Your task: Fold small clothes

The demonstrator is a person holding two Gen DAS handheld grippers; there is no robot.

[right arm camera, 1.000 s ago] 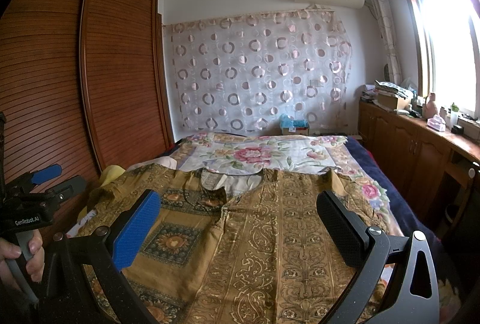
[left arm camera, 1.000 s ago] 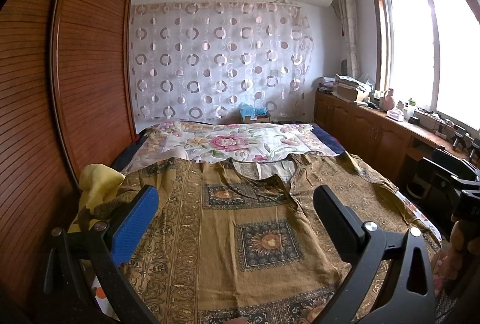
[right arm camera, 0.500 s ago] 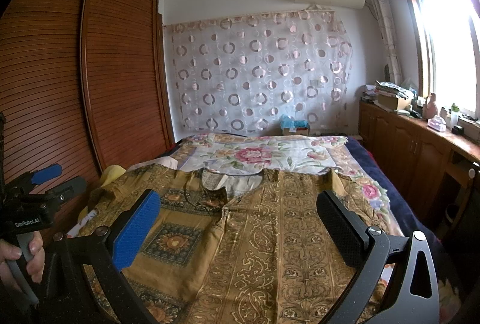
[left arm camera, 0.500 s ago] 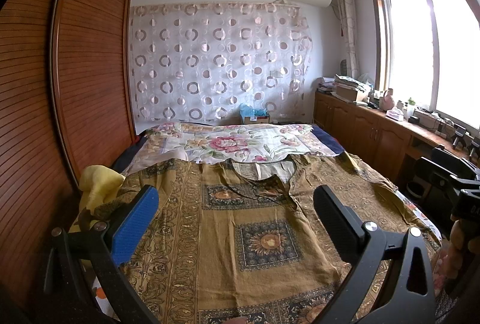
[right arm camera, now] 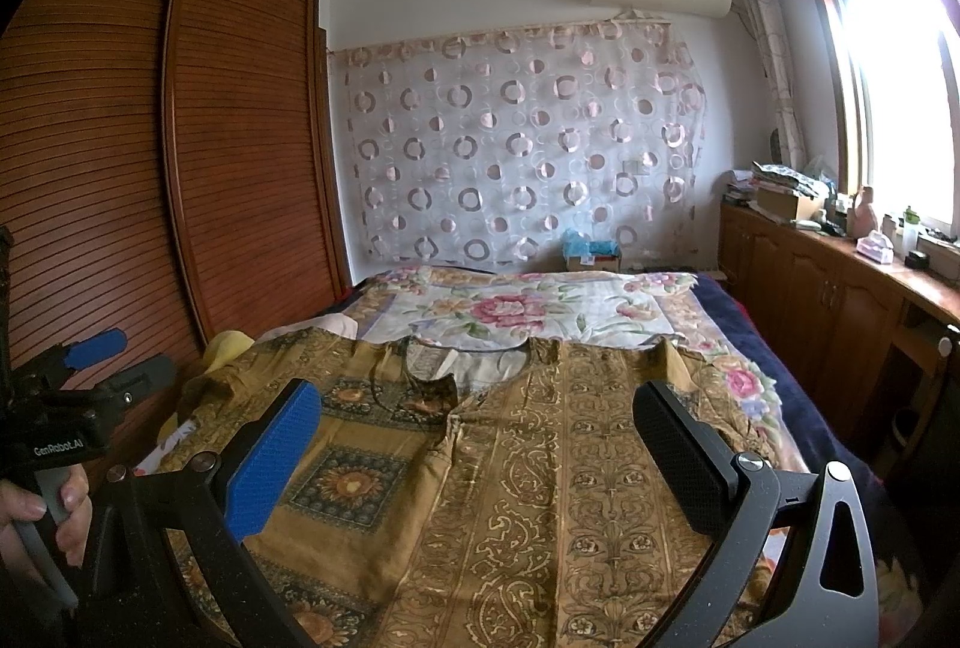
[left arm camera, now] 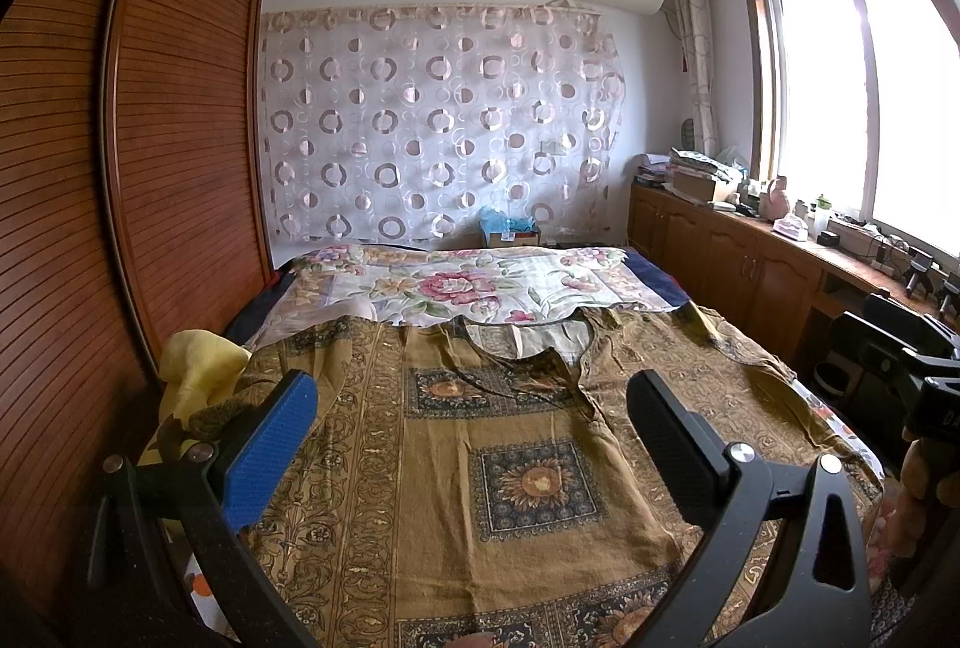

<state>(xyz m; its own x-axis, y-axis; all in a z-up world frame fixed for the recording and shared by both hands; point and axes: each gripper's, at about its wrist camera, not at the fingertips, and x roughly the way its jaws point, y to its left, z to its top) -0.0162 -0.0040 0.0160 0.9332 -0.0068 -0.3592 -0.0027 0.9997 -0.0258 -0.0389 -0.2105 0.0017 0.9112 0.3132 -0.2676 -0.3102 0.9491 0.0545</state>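
Observation:
An ochre-brown patterned blouse point(left arm camera: 480, 456) lies spread flat on the bed, neckline toward the far end; it also shows in the right wrist view point(right arm camera: 540, 468). My left gripper point(left arm camera: 474, 438) is open and empty, held above the blouse's left half. My right gripper point(right arm camera: 480, 444) is open and empty, held above the blouse's right half. The left gripper also shows at the left edge of the right wrist view point(right arm camera: 96, 366), held in a hand.
A floral sheet point(left arm camera: 480, 288) covers the far half of the bed. A yellow cloth point(left arm camera: 198, 366) lies bunched at the bed's left edge by the wooden wardrobe point(left arm camera: 150, 168). Low cabinets point(right arm camera: 828, 324) with clutter run along the right wall under the window.

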